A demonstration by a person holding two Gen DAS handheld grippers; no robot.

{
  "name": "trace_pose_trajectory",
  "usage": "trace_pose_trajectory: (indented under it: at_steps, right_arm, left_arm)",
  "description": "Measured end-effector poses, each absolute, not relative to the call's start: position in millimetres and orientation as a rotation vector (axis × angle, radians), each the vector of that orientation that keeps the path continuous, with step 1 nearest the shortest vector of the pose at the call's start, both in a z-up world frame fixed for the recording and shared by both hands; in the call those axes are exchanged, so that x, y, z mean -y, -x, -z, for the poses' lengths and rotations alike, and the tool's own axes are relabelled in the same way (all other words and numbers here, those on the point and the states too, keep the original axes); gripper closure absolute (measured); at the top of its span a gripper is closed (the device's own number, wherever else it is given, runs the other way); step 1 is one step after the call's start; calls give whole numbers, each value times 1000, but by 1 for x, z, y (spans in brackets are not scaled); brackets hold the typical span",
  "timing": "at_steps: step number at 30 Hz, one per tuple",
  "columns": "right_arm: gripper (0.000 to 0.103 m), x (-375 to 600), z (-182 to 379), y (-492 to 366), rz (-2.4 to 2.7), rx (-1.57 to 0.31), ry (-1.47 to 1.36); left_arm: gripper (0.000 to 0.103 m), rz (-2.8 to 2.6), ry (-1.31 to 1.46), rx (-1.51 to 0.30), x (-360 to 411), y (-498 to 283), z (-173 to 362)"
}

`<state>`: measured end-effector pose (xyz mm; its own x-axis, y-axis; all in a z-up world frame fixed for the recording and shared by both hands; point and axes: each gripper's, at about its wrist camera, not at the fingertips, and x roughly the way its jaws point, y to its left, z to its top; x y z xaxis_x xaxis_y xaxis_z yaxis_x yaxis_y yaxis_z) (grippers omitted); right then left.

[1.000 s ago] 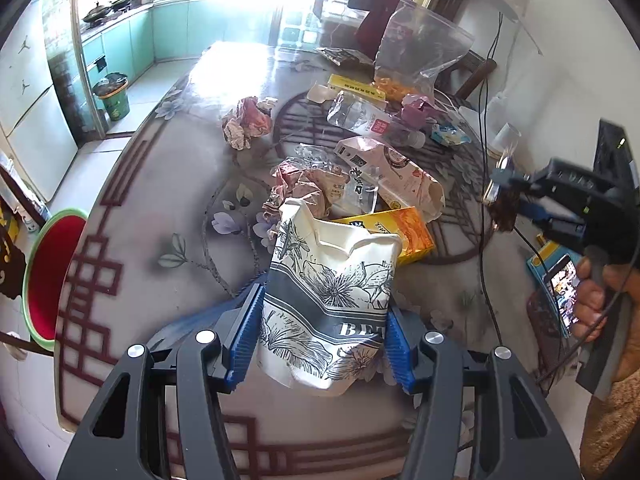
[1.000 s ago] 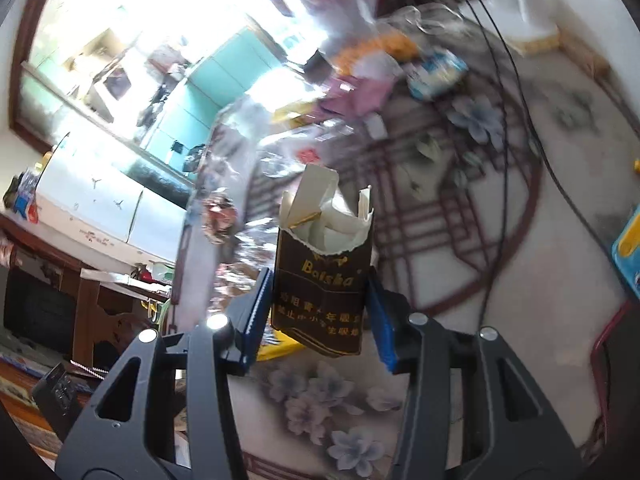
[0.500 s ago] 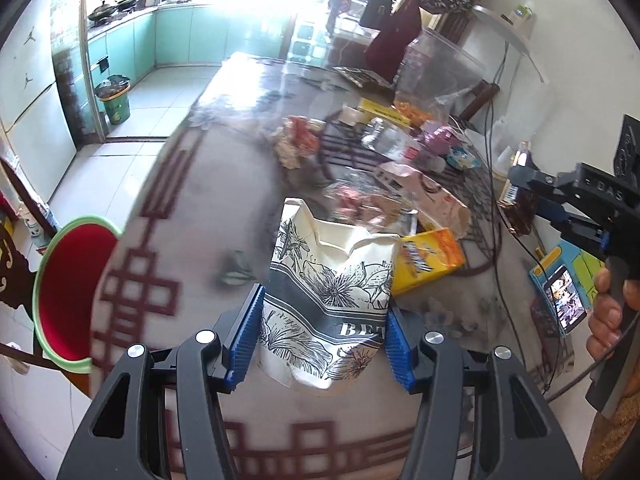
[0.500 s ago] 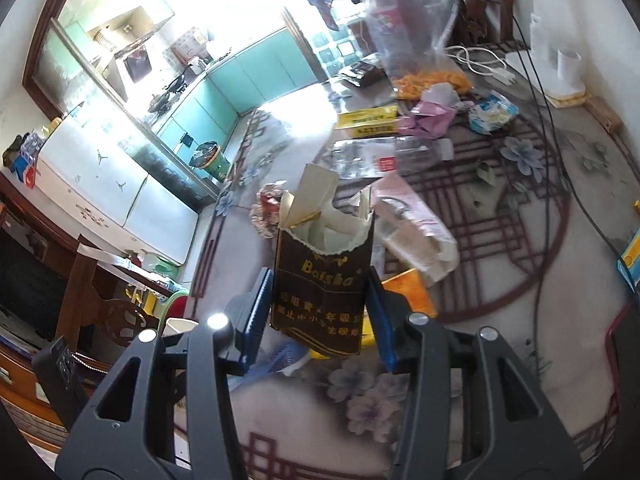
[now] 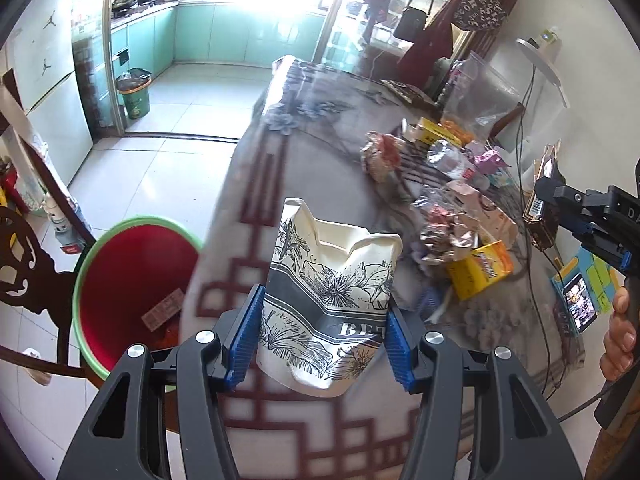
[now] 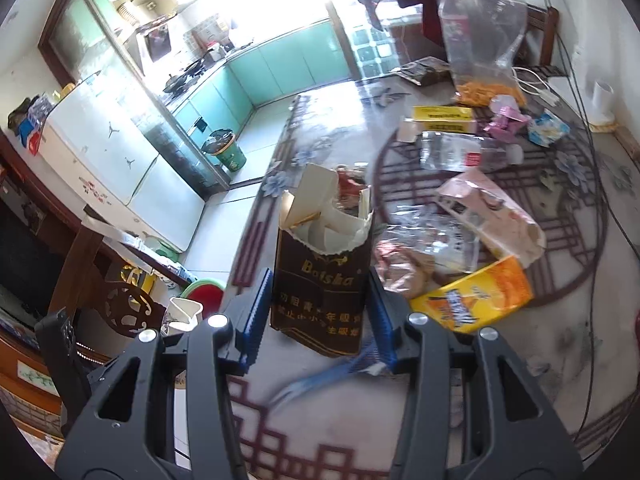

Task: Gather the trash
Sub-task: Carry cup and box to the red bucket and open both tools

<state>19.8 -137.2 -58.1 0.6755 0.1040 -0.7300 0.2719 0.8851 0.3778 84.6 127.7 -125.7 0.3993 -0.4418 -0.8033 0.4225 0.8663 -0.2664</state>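
**A:** Looking at the trash first: what does each tool have?

**B:** The left tool [image 5: 322, 334] is clamped on a crumpled paper cup [image 5: 330, 304], white with black flower prints, its blue pads pressed into both sides. The cup stands upright between them, above the near edge of the table [image 5: 280, 184]. The right tool [image 6: 316, 320] grips a torn dark brown cigarette pack [image 6: 320, 292] with gold lettering, its ragged top open.

**A:** And the bin?

**B:** A red bin with a green rim [image 5: 120, 284] sits on the floor left of the table, below its edge. A slip of paper lies inside. In the right wrist view only a sliver of it [image 6: 204, 292] shows past the table's corner.

**A:** What is left on the table?

**B:** A yellow snack packet [image 6: 476, 300] lies just beside the brown pack. Behind it are a pink wrapper [image 6: 492, 216], crumpled foil and cellophane, a flattened clear bottle [image 6: 460, 154], a yellow box [image 6: 444, 114] and a clear zip bag [image 6: 480, 44] with orange pieces at its bottom.

**A:** Anything of the person?

**B:** In the left wrist view, a hand [image 5: 620, 332] at the right edge holds the right tool's handle, with the brown pack [image 5: 544, 216] in its pads. A phone [image 5: 580, 306] lies below it on the table.
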Motion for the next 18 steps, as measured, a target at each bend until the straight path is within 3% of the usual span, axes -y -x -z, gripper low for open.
trace_pose_trajectory:
  at_steps: [18]
  right_arm:
    - [58,78,70,-59,56,-905,-445]
  left_arm:
    - [50,478,66,-1058,-185,-116,146]
